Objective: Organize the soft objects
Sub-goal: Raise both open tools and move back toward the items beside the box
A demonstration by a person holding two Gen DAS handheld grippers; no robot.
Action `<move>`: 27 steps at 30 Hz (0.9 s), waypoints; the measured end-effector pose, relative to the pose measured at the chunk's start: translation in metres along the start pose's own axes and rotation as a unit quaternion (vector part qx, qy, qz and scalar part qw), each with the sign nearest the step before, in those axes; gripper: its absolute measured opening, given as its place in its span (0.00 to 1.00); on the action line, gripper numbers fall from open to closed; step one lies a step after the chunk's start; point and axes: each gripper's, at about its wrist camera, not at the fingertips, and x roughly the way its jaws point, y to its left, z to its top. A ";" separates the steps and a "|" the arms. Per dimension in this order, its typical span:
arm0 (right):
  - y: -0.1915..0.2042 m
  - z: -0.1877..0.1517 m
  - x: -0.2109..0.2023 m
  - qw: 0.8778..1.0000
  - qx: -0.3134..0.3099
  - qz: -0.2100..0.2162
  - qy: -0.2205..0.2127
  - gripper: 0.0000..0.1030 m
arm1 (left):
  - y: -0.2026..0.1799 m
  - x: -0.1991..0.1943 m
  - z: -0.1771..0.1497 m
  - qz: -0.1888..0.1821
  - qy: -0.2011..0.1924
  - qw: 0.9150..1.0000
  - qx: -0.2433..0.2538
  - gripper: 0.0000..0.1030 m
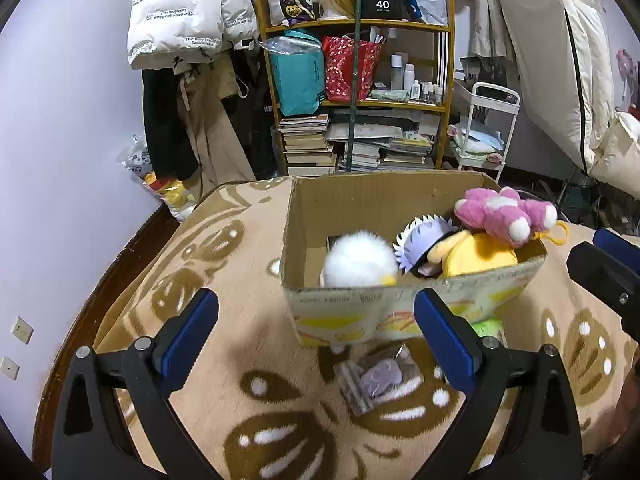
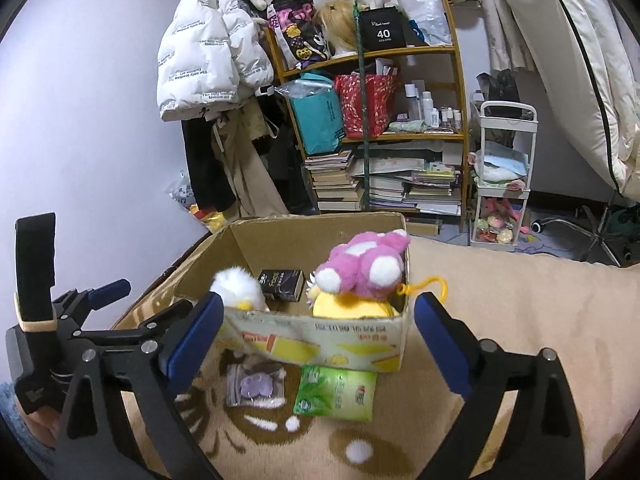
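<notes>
A beige blanket with brown leaf pattern is seen covering the surface, filling the lower half of both views. A cardboard box is set on it, centre frame, open-topped. Inside the box: a white fluffy plush at left, a pale purple spiky-haired doll in the middle, a yellow plush at right, and a pink plush lying on top at the right rim. A small black box is also seen in the cardboard box in the right wrist view.

In front of the box, on the blanket, a clear packet with a purple item and a green packet are lying side by side, the green one touching the box base.

The left gripper is held with jaws wide apart, nothing between them, low centre of its frame. The right gripper is likewise spread open and empty, straddling the box front in its view.

Room: a lilac wall at left, a white puffer jacket hung upper left, a wooden shelf unit upper centre loaded with bags, bottles and stacked books, a white trolley at right, pale bedding at upper right.
</notes>
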 end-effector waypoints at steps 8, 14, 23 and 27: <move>0.003 -0.013 -0.013 1.000 -0.009 -0.012 0.011 0.99 | 0.009 -0.017 -0.016 0.000 0.021 1.000 -0.015 0.95; 0.005 -0.023 -0.017 0.999 -0.015 -0.023 0.017 0.99 | 0.011 -0.022 -0.023 -0.001 0.034 0.999 -0.020 0.95; 0.003 -0.030 -0.006 0.999 -0.016 -0.032 0.030 0.99 | 0.012 -0.003 -0.025 -0.008 0.054 0.998 -0.030 0.95; 0.002 -0.033 0.006 0.998 -0.020 -0.035 0.042 0.99 | 0.015 0.013 -0.022 -0.009 0.072 0.996 -0.044 0.95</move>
